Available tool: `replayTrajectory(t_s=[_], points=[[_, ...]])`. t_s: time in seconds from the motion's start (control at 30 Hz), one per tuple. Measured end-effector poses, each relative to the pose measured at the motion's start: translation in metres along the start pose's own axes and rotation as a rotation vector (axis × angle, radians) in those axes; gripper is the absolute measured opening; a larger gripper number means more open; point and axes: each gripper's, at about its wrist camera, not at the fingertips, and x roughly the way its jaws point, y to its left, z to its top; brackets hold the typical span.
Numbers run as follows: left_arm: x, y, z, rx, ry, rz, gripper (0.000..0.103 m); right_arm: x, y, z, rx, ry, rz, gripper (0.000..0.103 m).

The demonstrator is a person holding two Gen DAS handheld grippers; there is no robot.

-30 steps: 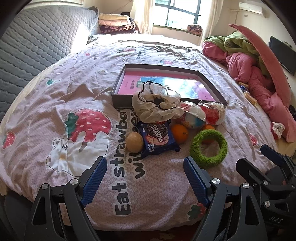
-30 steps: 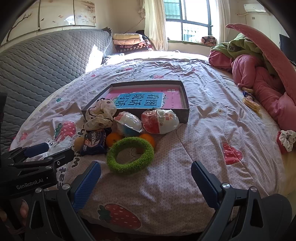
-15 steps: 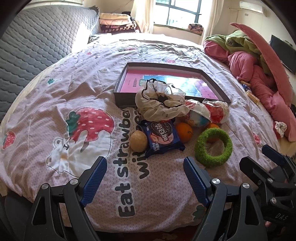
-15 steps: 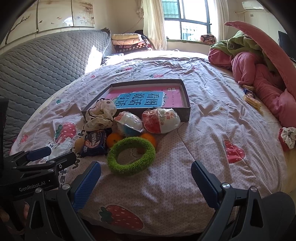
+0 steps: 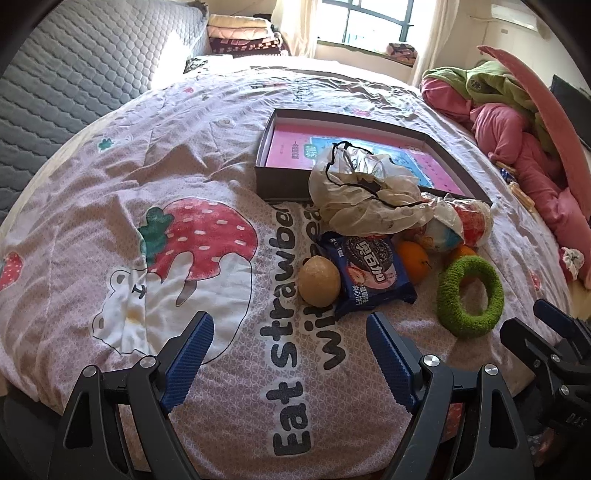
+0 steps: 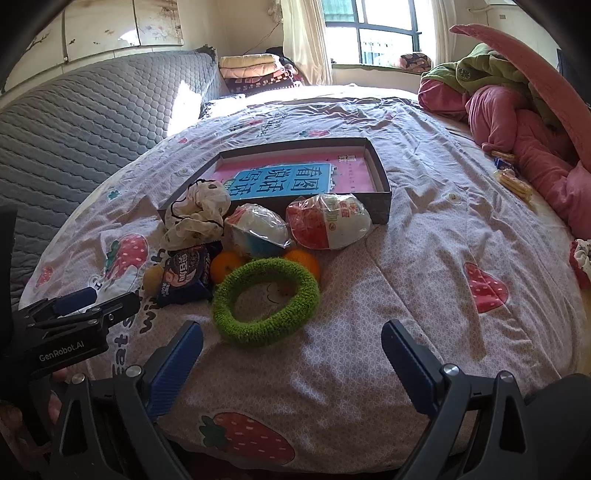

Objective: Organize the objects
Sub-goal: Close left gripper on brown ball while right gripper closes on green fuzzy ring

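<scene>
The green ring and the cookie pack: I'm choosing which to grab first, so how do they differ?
The green ring is fuzzy, round and open in the middle; the cookie pack is glossy, dark blue and pillow-shaped. The ring lies nearer the right gripper, the pack nearer the left gripper. Both lie on the bed.

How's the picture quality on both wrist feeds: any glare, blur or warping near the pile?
Left wrist: sharp on the cookie packet, fisheye bends the bed edges, window blown out. Right wrist: green ring crisp, sun patch glaring on the grey headboard.
</scene>
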Motion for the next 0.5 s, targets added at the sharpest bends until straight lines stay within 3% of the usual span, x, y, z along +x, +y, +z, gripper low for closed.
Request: replayTrajectory(t_s=[0.3,0.37,0.5], points=[[0.021,0.007,0.005,0.000,0.008,-0.024,0.084,0.020,-0.005,-0.001,0.014,0.039,-0.017,0.092],[0.025,0.006,0.006,0.013,0.010,-0.019,0.077,0.024,-0.004,-0.001,0.012,0.047,-0.019,0.091],[0.031,0.006,0.007,0.036,0.011,-0.012,0.075,0.030,-0.004,0.000,0.009,0.052,-0.017,0.088]])
